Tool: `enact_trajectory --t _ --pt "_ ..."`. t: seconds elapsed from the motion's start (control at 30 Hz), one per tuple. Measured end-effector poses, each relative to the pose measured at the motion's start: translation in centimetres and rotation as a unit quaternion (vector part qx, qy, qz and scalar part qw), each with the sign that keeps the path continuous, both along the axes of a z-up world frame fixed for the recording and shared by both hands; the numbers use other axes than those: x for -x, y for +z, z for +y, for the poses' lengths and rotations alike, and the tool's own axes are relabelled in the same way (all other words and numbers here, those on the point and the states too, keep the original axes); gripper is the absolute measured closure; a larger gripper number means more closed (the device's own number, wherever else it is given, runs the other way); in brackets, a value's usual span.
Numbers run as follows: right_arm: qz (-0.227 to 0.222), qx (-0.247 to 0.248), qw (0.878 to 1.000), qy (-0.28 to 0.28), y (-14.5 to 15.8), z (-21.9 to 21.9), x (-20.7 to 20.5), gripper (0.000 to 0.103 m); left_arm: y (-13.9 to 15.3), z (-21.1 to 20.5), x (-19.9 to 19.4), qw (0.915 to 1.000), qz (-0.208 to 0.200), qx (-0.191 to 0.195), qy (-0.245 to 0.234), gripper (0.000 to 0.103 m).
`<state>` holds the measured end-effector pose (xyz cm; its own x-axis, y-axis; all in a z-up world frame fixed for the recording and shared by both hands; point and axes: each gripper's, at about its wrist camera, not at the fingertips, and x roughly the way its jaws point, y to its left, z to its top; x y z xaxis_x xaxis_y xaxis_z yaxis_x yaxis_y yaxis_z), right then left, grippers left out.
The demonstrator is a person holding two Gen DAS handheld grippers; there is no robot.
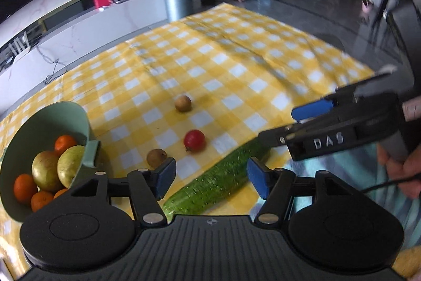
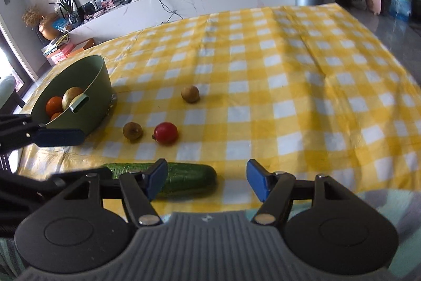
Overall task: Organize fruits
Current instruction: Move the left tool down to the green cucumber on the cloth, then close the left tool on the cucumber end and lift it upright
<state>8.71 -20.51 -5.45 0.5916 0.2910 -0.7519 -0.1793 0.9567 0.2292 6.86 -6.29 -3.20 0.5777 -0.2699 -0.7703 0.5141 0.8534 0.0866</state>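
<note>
Fruits: left gripper spread, empty, above the cucumber. Right gripper spread, empty, cucumber's end by its left finger. Beyond: red fruit, two brown fruits loose on checked cloth; oranges, pears in green bowl, far left.

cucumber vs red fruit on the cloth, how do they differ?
The cucumber is long, green and bumpy; the red fruit is small, round and smooth. The cucumber lies on its side along the near table edge; the red fruit sits further in, beside a brown fruit. Both rest loose on the checked cloth, outside the green bowl, untouched by either gripper.
</note>
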Motion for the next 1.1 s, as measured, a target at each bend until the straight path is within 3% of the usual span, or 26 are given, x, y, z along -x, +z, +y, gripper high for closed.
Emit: enact_trajectory --t 0.2,0.5,0.67,0.87,1.1 --pt "0.024 -0.021 0.999 -0.012 -0.8 -0.4 -0.6 0.037 -2.4 -2.0 -0.1 0.9956 0.0 -0.074 -0.058 0.029" --pt "0.03 -0.049 0.998 -0.019 -1.2 -1.0 -1.2 0.037 -5.7 -3.5 -1.7 0.9852 0.022 -0.133 -0.106 0.029" --pt "0.033 -0.045 0.998 -0.02 -1.5 -0.7 -1.6 0.037 -6.0 -3.3 -2.5 0.9844 0.033 -0.127 -0.117 0.029" --pt "0.033 -0.051 0.998 -0.023 -1.7 -0.9 -1.8 0.037 -5.9 -2.2 -3.7 0.9883 0.068 -0.076 -0.113 0.034" --pt "0.028 -0.055 0.998 -0.029 -1.7 -1.0 -1.9 0.037 -5.8 -2.8 -3.0 0.9904 0.048 -0.089 -0.094 0.041"
